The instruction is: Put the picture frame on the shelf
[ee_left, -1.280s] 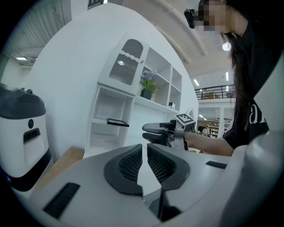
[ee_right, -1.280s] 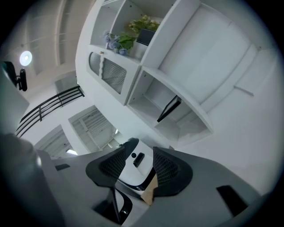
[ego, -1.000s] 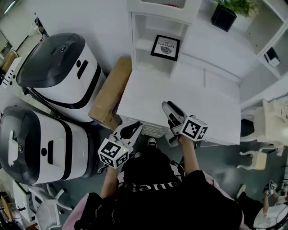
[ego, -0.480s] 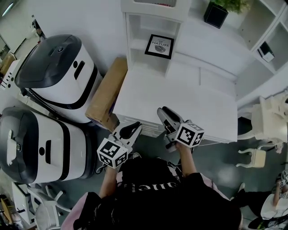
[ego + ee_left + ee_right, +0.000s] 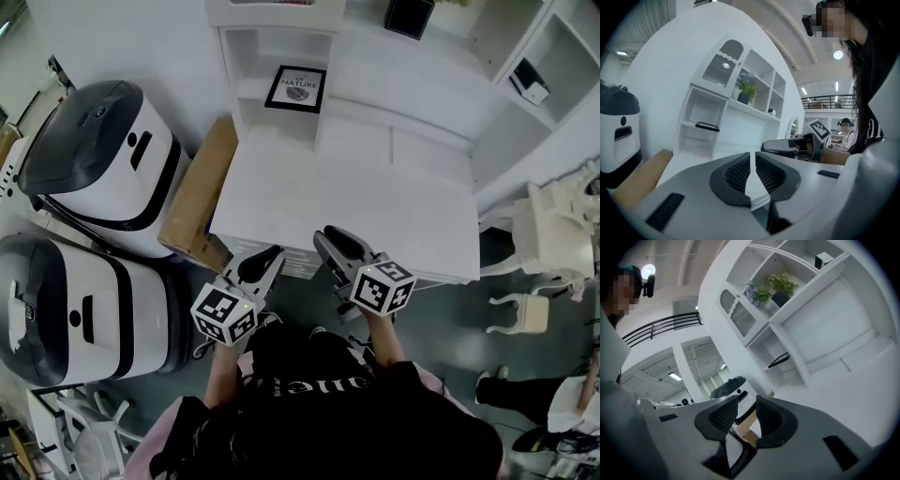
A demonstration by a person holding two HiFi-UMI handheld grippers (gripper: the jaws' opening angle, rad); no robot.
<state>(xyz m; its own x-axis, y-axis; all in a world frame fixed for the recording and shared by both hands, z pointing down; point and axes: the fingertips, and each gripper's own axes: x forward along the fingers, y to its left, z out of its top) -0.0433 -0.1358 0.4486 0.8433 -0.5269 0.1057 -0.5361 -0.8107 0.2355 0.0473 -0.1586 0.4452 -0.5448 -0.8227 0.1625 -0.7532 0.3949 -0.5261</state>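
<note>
We get bright, even overhead light and soft shadows; the flat white desktop (image 5: 375,206) nearly washes out. A round ceiling lamp (image 5: 838,55) flares. Both gripper views bow and darken at their rims; the grey left gripper (image 5: 752,154) blurs close up.

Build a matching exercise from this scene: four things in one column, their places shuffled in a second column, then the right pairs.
Things
1. picture frame
2. cardboard box
3. plant pot
4. small box

Places
A. in a cubby of the side shelving
B. on the floor between the desk and a white-and-black machine
C. lying flat on a shelf of the white shelf unit
D. on the ledge above the desk's back panel

Pairs: 1-C, 2-B, 3-D, 4-A
</note>
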